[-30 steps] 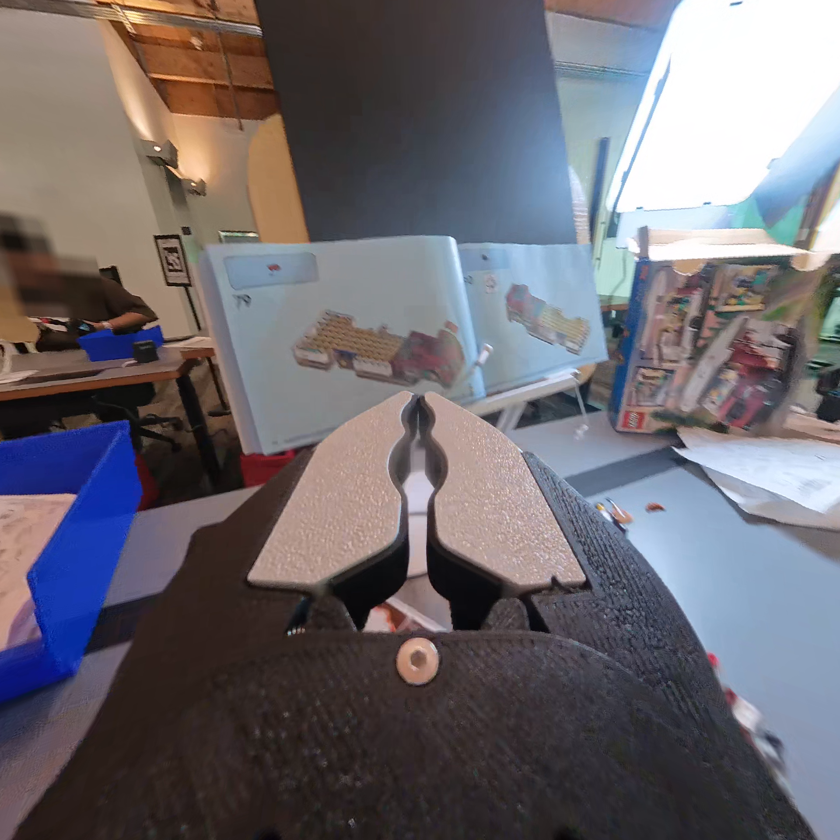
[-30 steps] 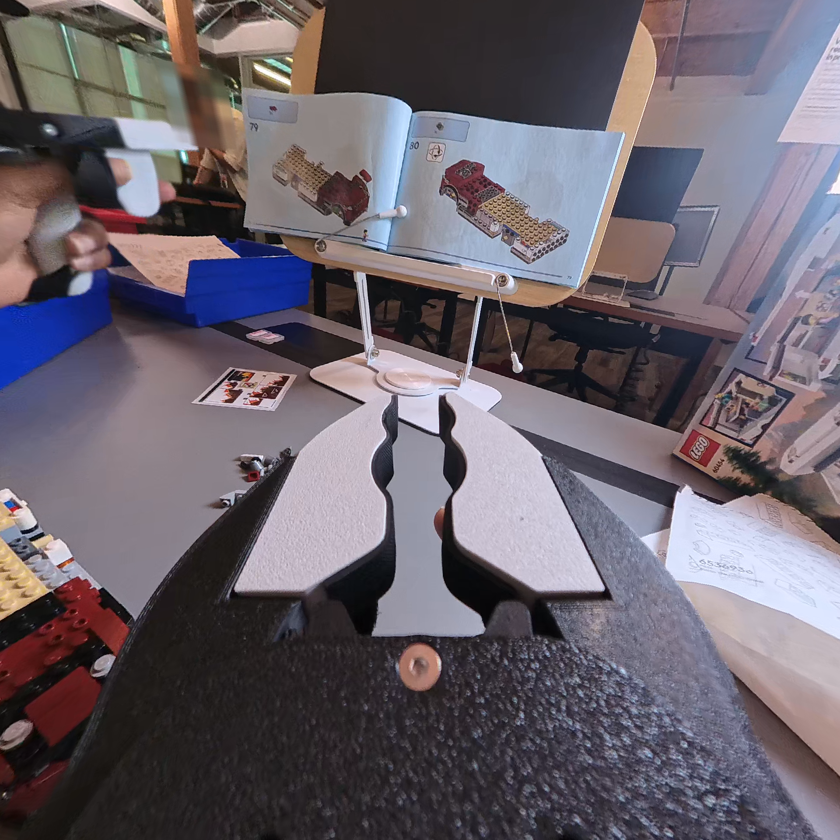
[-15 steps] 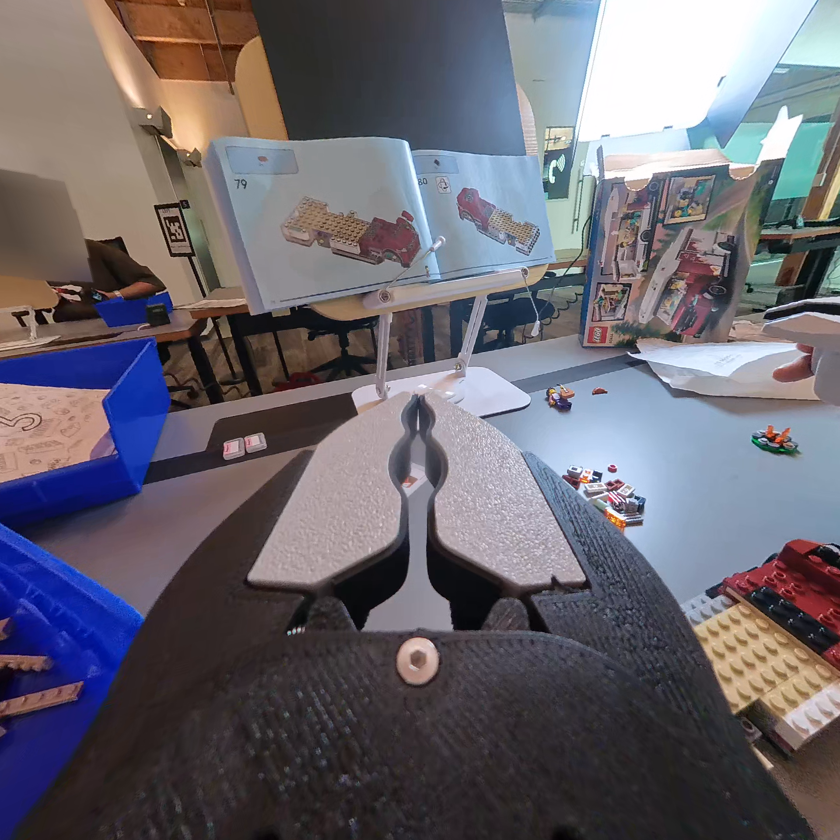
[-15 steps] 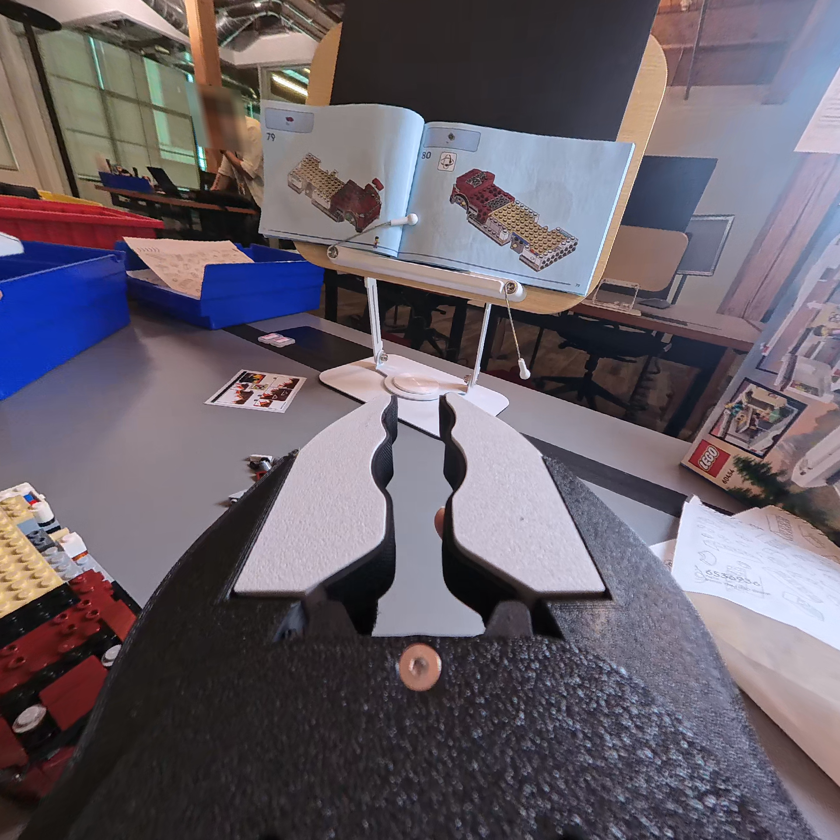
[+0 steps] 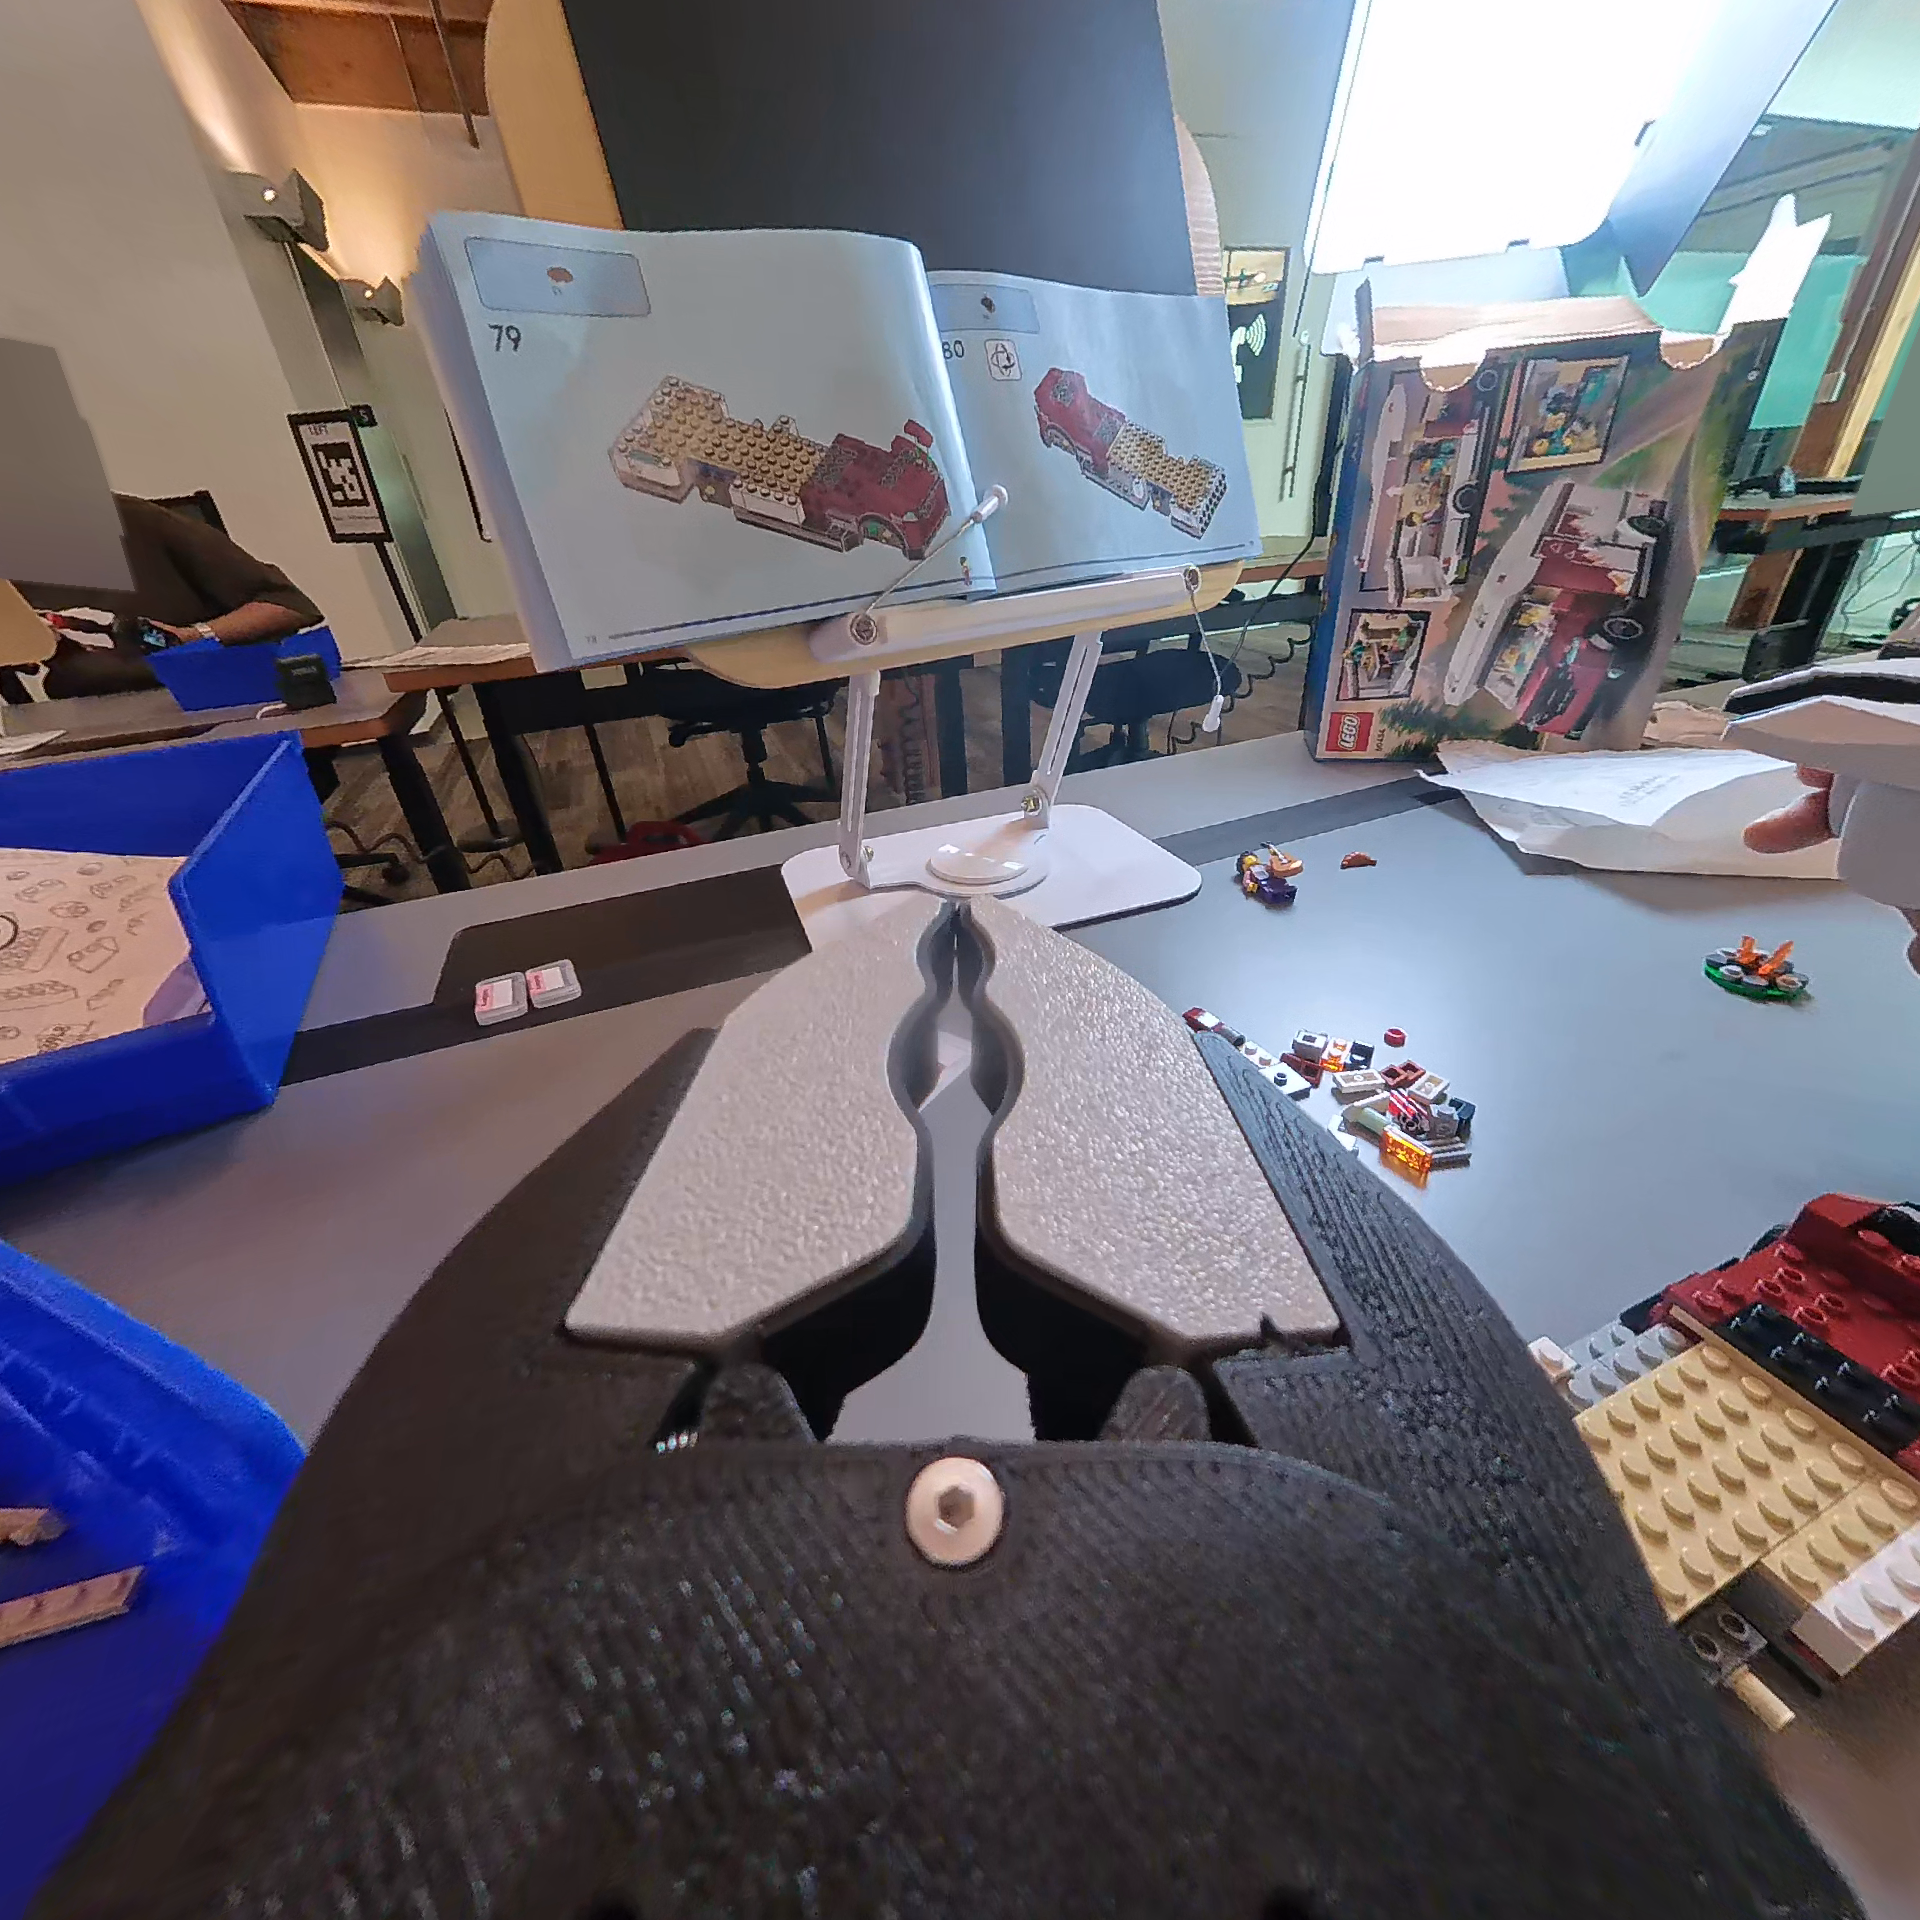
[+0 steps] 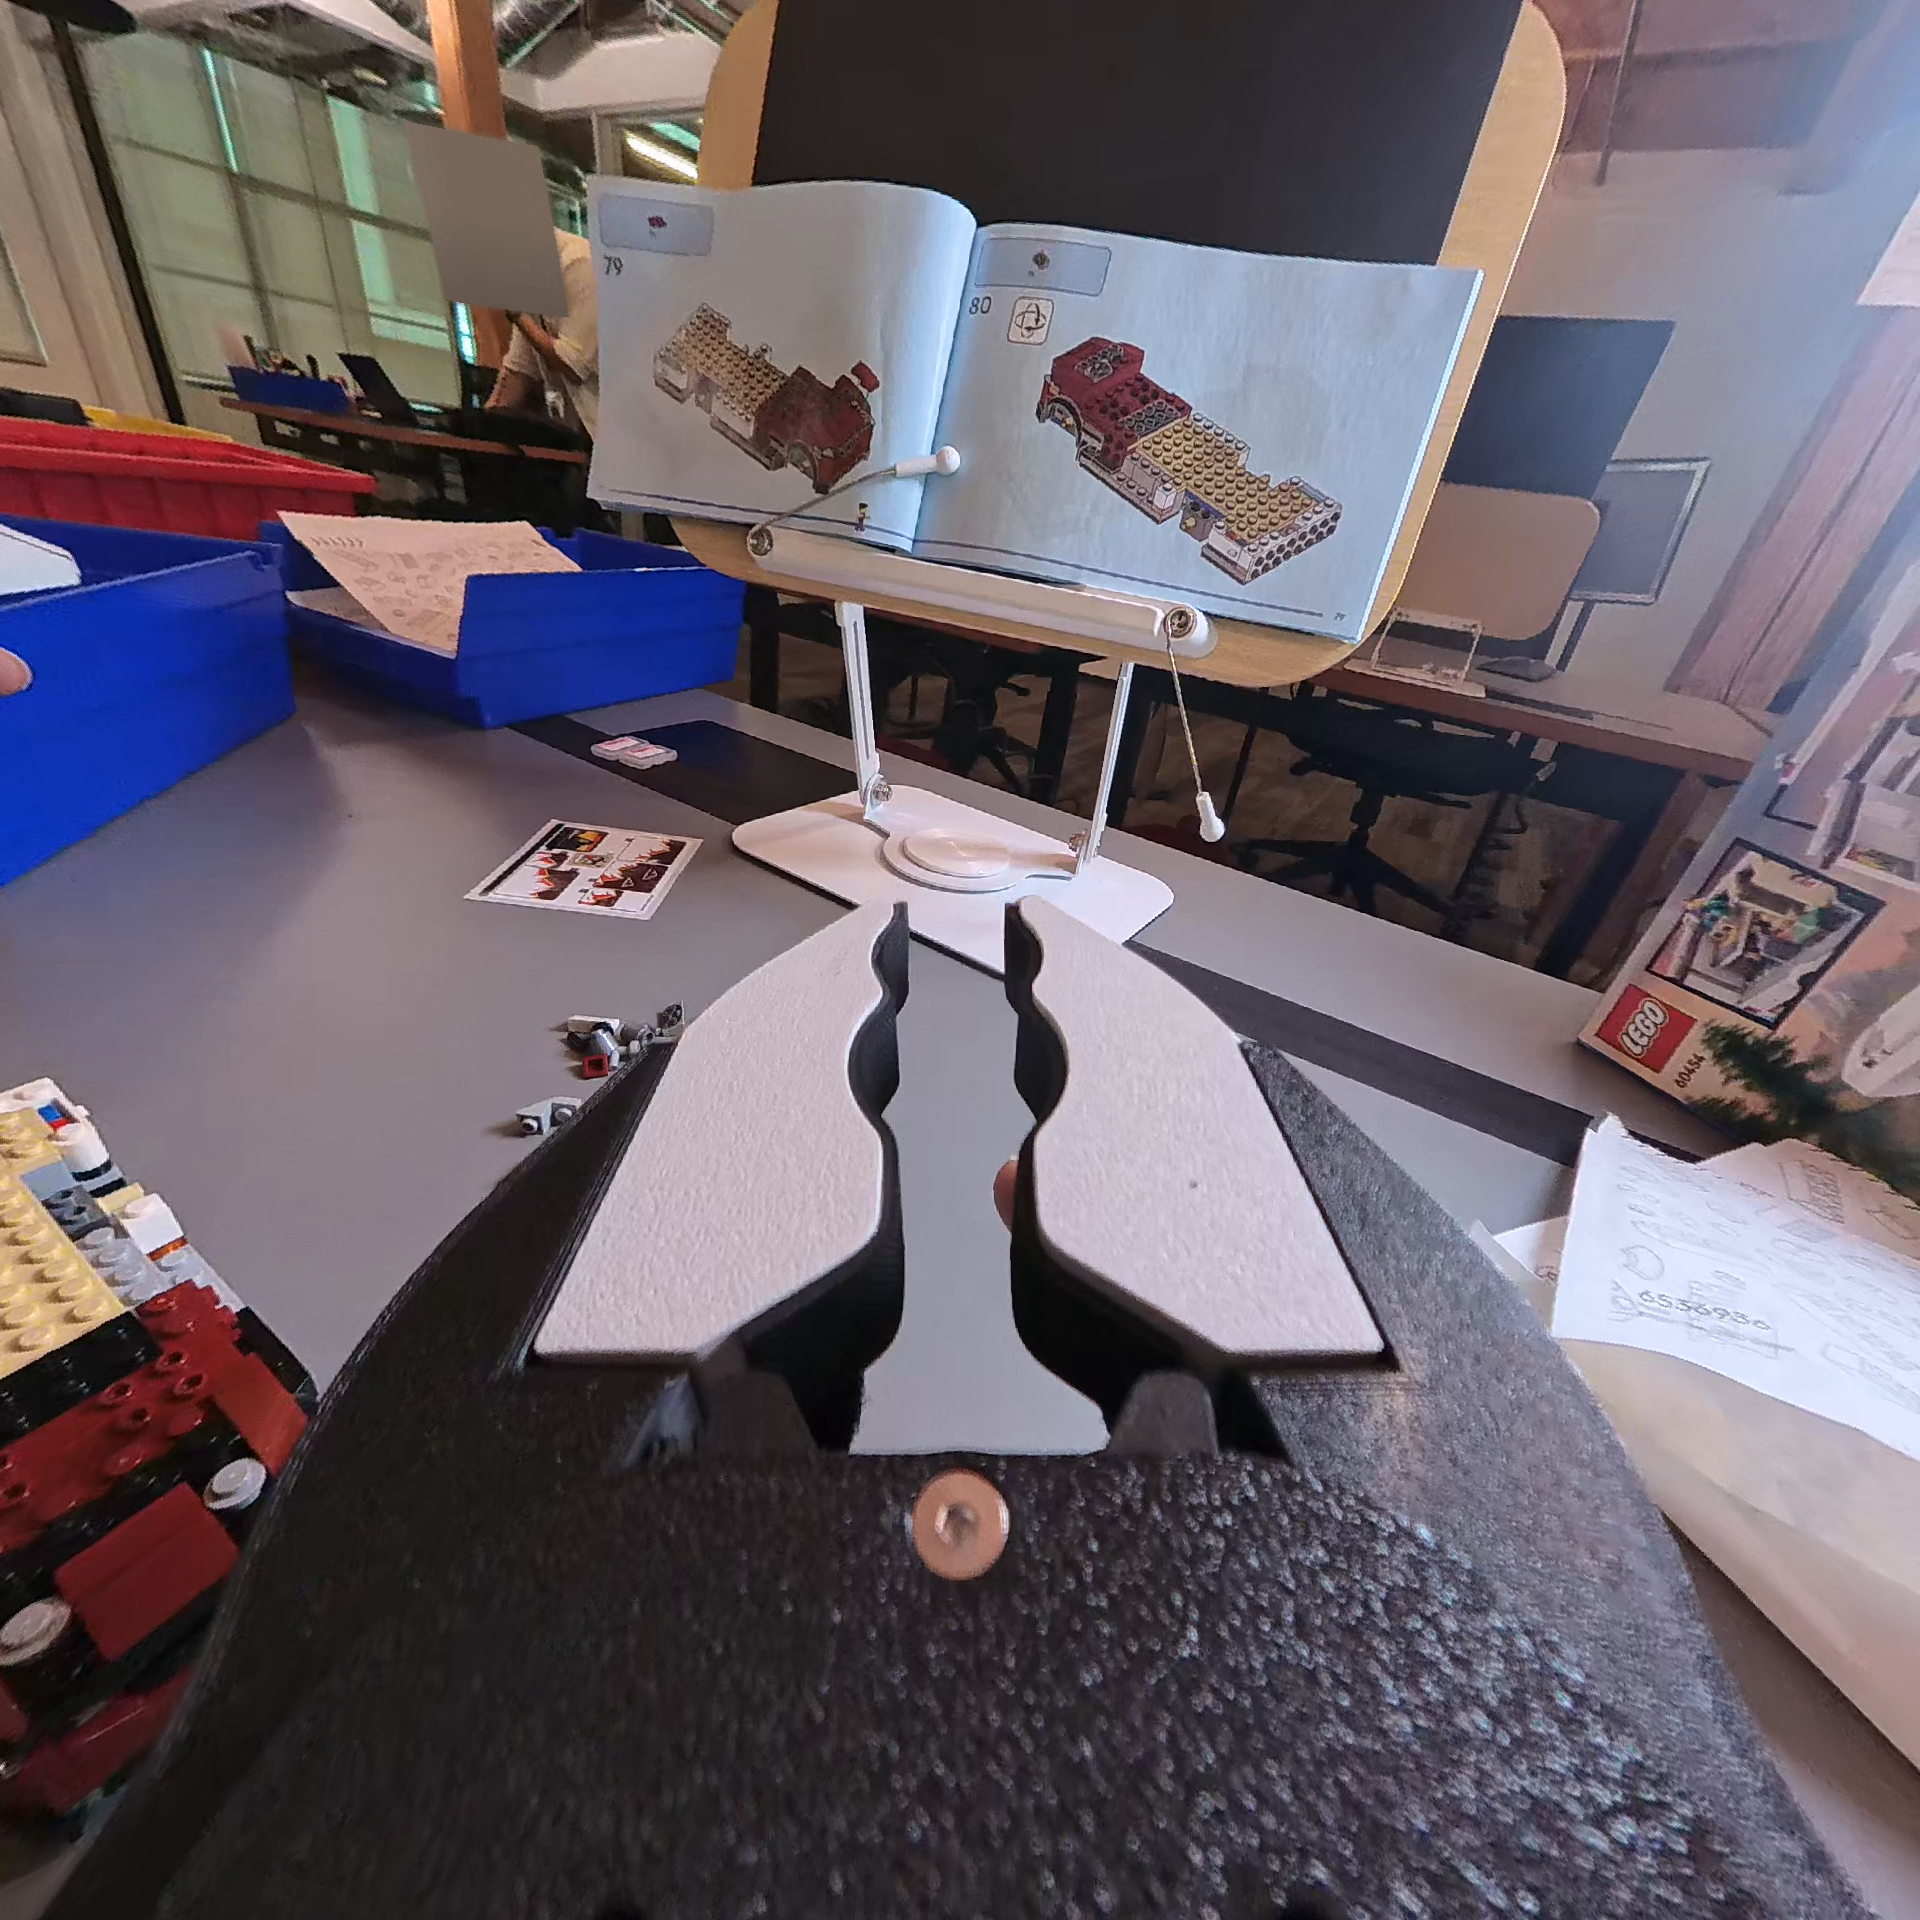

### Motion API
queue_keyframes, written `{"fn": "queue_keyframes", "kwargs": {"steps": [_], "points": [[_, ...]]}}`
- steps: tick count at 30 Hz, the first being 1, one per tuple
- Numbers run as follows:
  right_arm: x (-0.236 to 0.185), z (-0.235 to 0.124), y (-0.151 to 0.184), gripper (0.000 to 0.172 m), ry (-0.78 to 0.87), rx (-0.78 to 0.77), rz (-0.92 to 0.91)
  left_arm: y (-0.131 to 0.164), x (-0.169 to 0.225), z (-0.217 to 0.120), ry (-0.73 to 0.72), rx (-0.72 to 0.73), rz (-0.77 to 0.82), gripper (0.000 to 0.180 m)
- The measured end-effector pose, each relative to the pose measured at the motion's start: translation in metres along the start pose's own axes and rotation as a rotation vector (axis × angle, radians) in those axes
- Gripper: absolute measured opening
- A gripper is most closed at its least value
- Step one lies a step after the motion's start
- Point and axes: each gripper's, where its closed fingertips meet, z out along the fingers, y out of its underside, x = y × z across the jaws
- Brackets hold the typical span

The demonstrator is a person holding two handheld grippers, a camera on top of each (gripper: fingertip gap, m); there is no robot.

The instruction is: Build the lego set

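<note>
Grey bench [image 6: 260,987] mostly bare ahead; left gripper [image 5: 954,925] jaws closed, empty, right gripper [image 6: 956,914] jaws apart, empty, both just short of white book stand [image 6: 966,862]; brick model [image 5: 1766,1382] between them

- Booklet [image 5: 831,436] on stand [image 5: 987,862], at the table's [image 5: 1558,1039] far middle
- Bins [image 5: 135,935] left
- Box [image 5: 1496,540] and papers [image 5: 1621,810] right
- Loose bricks [image 5: 1382,1091] before the stand, built model [image 5: 1766,1403] nearer

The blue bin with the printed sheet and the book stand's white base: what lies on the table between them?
Two small grey-and-pink tiles lie side by side on the dark strip, in the left wrist view.
</note>
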Motion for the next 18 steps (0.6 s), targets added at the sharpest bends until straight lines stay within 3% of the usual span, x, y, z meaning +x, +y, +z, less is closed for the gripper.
{"fn": "queue_keyframes", "kwargs": {"steps": [7,10,15,18], "points": [[-0.003,0.001,0.001,0.018,-0.004,-0.005,-0.006,-0.001,0.000,0.002,0.003,0.002,0.004,0.000],[-0.004,0.002,-0.001,0.018,-0.001,0.001,-0.008,-0.010,0.009,0.020,0.021,0.015,0.032,0.000],[-0.006,-0.001,-0.007,0.017,-0.004,0.019,-0.024,-0.056,0.012,0.091,0.005,0.074,0.104,0.000],[-0.003,-0.005,-0.011,0.017,0.011,0.029,-0.028,-0.067,0.005,0.148,-0.041,0.058,0.091,0.000]]}}
